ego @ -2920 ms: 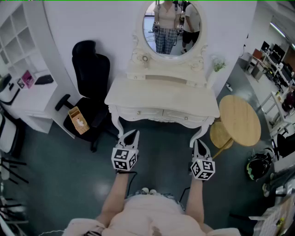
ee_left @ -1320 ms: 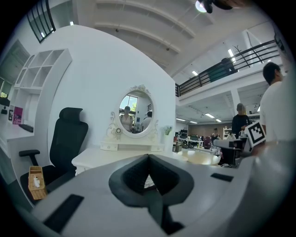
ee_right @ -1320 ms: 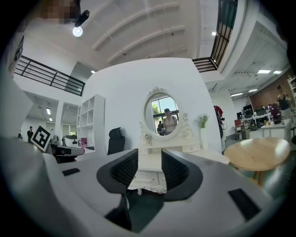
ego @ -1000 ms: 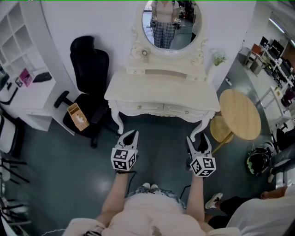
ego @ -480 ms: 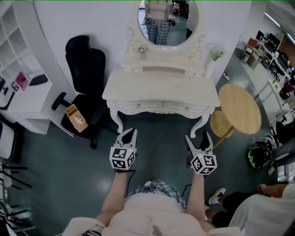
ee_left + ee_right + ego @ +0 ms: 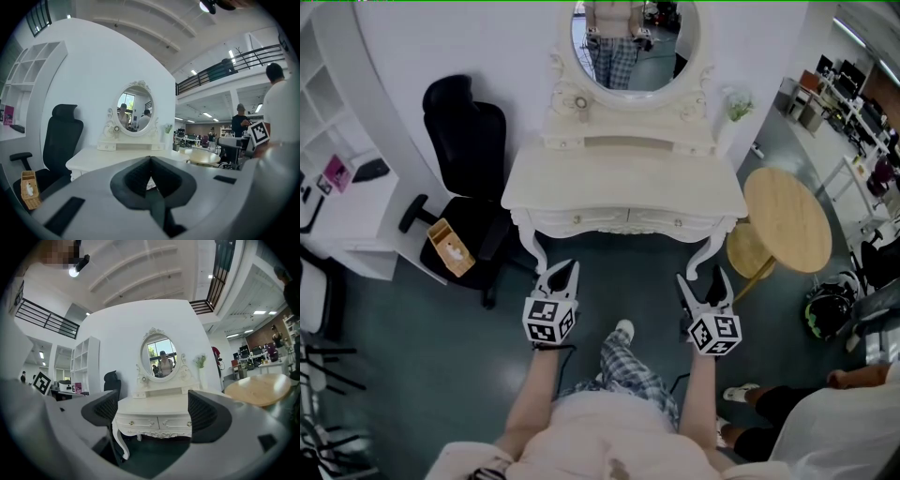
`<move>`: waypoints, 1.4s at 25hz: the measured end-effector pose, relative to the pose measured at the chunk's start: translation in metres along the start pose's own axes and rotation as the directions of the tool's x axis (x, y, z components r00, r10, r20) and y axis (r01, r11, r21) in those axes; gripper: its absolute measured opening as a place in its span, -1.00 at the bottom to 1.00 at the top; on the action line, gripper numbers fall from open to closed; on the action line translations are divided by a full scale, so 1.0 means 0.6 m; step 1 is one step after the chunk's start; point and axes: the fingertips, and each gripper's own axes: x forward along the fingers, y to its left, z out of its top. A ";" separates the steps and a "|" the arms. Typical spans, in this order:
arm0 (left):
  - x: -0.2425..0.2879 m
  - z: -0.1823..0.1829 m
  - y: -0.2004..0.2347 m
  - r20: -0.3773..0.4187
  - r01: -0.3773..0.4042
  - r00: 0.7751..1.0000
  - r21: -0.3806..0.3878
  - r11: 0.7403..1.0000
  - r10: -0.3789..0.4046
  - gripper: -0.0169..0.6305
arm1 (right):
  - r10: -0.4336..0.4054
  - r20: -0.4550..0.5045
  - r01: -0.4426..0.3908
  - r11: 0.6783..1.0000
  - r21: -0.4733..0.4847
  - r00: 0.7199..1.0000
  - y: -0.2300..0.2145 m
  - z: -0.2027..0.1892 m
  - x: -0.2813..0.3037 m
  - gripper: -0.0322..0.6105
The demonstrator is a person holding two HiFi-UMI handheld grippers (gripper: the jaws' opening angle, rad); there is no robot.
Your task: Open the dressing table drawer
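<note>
The white dressing table (image 6: 623, 183) with its oval mirror (image 6: 633, 37) stands against the wall ahead of me. Two shut drawers sit side by side in its front, the left drawer (image 6: 577, 219) and the right drawer (image 6: 679, 222), each with a small knob. My left gripper (image 6: 562, 272) is shut and empty, a short way before the table's left leg. My right gripper (image 6: 703, 278) has just been opening and stands wide open with nothing between its fingers. In the right gripper view both drawers (image 6: 157, 422) show between the jaws, well apart from them. In the left gripper view the closed left gripper (image 6: 151, 160) hides most of the table (image 6: 103, 159).
A black office chair (image 6: 469, 159) holding a small wicker box (image 6: 450, 246) stands left of the table. A round wooden table (image 6: 786, 220) and a stool (image 6: 748, 267) stand to the right. A white shelf unit (image 6: 347, 206) is at far left. Another person (image 6: 834, 422) is at bottom right.
My right jaws have spread wider. I have stepped towards the table, one foot now forward between the grippers. A person has come into view at bottom right.
</note>
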 end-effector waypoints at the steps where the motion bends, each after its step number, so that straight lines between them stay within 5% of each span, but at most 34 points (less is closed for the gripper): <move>1: 0.010 0.001 0.001 -0.001 0.004 1.000 0.004 1.000 -0.004 -0.87 | -0.001 -0.001 0.001 1.000 0.001 1.000 -0.005 -0.001 0.007 0.53; 11: 0.147 0.016 0.054 -0.006 -0.008 1.000 0.022 1.000 0.008 -0.87 | 0.005 0.013 -0.005 1.000 0.019 1.000 -0.074 -0.003 0.150 0.53; 27: 0.569 0.137 0.187 0.004 -0.049 0.999 0.016 0.999 0.049 -0.87 | 0.046 -0.008 -0.046 0.999 -0.006 0.999 -0.263 0.063 0.579 0.53; 35: 0.701 0.172 0.225 -0.014 -0.055 0.998 0.011 0.998 0.055 -0.87 | 0.058 -0.035 -0.059 0.998 -0.001 0.998 -0.326 0.078 0.720 0.52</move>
